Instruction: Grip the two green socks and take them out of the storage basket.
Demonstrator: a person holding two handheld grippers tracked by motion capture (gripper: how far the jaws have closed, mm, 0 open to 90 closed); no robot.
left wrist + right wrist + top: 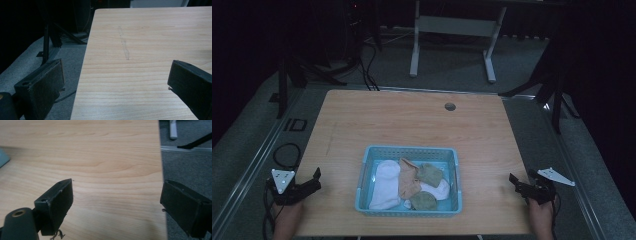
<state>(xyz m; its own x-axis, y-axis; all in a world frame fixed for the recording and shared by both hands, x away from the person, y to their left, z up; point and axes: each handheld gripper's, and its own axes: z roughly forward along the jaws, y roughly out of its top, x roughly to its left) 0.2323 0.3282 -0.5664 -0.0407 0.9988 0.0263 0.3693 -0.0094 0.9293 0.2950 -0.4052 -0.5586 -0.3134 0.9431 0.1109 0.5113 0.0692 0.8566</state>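
A light blue plastic basket [364, 175] sits on the wooden table [412, 120] near its front edge. In it lie a white sock [384, 185], a tan sock [408, 177] and two olive-green socks [430, 173], loosely piled. My left gripper [315, 180] hovers at the table's front left corner, open and empty, its jaws wide apart over the table edge [116, 72]. At the front right edge my right gripper [515, 183] is open and empty too [117, 192]. A corner of the basket [3, 157] shows at the left of the right gripper view.
A round cable hole [450, 106] sits near the table's far edge. A white desk frame [414, 50] stands on the grey floor behind. Black stands [284, 80] flank the table on both sides, and a cable [287, 152] loops on the floor at left.
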